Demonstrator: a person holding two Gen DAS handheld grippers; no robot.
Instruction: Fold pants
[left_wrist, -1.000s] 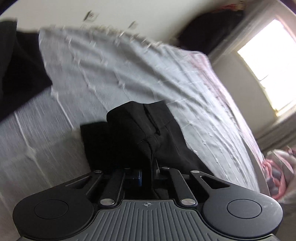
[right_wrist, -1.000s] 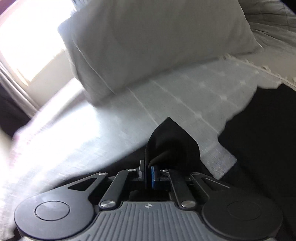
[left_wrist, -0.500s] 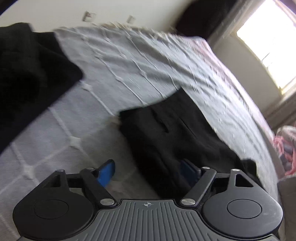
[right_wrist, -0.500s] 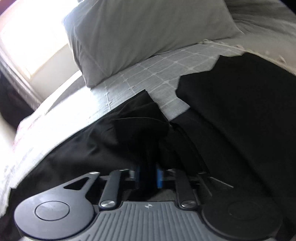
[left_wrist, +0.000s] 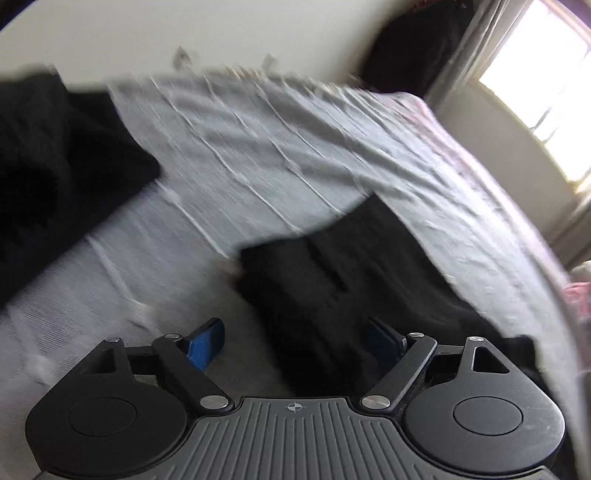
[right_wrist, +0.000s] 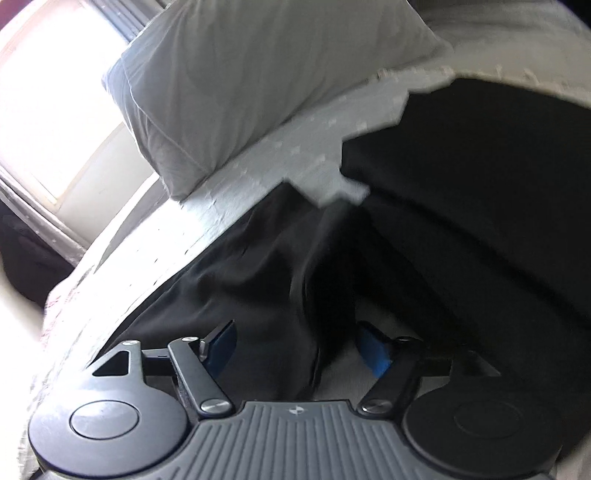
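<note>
Pants (left_wrist: 332, 280): black matt woven cloth, soft, creased in folds in the right wrist view. Bedspread (left_wrist: 258, 155): pale grey cloth, ribbed weave with raised white stitched lines, matt. Pillow (right_wrist: 258, 74), upper centre of the right wrist view: smooth grey cotton-like cloth, piped seam. Left tool (left_wrist: 295, 341): matt black plastic body, ribbed grip plate, bright metal pivot pins, blue textured rubbery pads (left_wrist: 207, 343). Right tool (right_wrist: 295, 350): same finish.

The pants (left_wrist: 343, 284) are plain black, lying on a pale grey bedspread (left_wrist: 258, 158) crossed by thin white grid lines. The pillow (right_wrist: 258, 74) is plain light grey, and both tongs are black with blue pads (left_wrist: 207, 343).
</note>
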